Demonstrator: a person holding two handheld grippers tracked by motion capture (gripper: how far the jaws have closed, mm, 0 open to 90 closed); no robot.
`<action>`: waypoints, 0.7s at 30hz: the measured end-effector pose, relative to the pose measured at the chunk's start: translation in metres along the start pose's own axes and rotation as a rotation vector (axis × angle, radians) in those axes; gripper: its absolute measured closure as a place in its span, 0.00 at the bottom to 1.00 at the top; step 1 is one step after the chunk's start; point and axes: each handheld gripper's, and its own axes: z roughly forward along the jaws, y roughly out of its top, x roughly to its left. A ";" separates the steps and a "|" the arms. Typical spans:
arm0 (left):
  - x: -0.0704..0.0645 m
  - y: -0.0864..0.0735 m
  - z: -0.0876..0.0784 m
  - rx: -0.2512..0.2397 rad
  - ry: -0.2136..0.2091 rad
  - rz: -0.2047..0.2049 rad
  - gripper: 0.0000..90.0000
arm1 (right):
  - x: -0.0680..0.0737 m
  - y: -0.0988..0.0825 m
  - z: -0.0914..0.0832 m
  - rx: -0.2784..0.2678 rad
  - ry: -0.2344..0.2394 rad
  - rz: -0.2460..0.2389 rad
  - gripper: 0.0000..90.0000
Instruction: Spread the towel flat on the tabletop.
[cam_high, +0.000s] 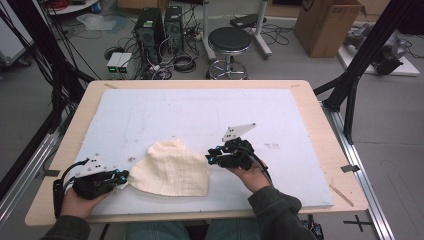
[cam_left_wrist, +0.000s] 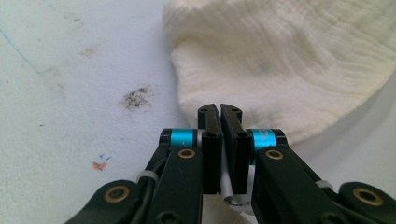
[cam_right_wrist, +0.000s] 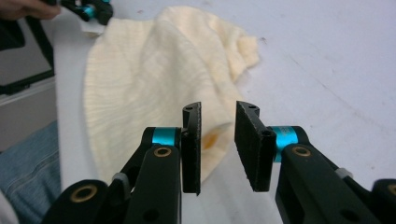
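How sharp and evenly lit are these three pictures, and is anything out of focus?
High view: soft, even light, faint shadows, slightly low detail. Left gripper view: cloth weave sharp, the near left tool slightly soft. Right gripper view: the right tool crisp, the cloth's far edge and table blurring.

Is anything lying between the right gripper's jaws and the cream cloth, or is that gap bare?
Bare. In the right gripper view the right gripper stands open, with the cream cloth just beyond its pads and nothing lying between; the high view shows blue mat there.
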 end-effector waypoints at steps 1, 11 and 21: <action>0.001 -0.001 -0.001 0.004 0.007 0.001 0.96 | -0.002 -0.001 0.004 0.015 -0.009 0.007 0.80; 0.008 -0.005 0.000 0.008 0.049 -0.037 0.96 | -0.001 -0.028 0.026 0.107 0.054 0.046 0.77; 0.007 -0.004 0.002 0.014 0.035 -0.025 0.96 | 0.005 -0.032 0.036 0.156 0.058 0.021 0.99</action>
